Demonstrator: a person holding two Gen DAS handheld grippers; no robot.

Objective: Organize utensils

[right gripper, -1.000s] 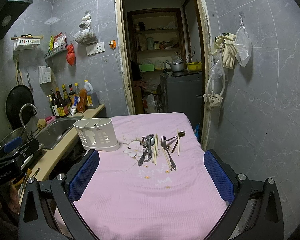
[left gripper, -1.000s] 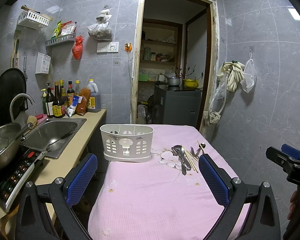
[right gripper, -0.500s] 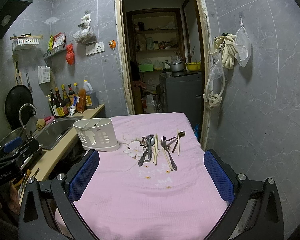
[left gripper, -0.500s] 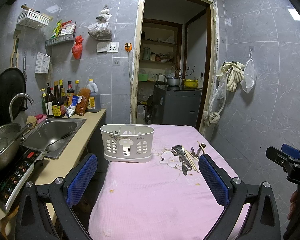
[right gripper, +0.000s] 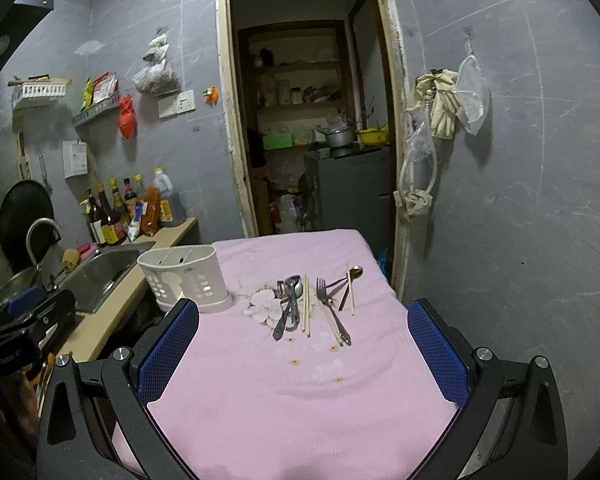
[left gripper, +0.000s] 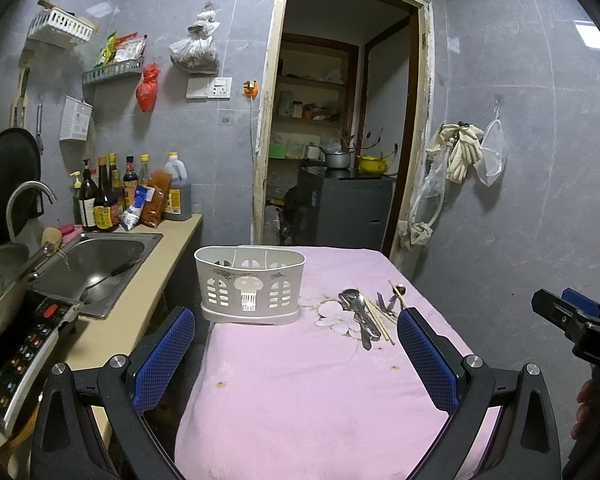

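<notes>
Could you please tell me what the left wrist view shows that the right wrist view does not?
Only the left wrist view shows the induction cooker beside the sink, and the right tool at its edge. Only the right wrist view shows the fork clearly, unhidden, and the left tool. Both show the white utensil holder, the chopsticks and the pink tablecloth.

Only fragments can be read: pale letters "UAS" on the black gripper body [left gripper: 596, 350] at the frame's right edge; bottle labels [left gripper: 102, 214] at left are too blurred.
</notes>
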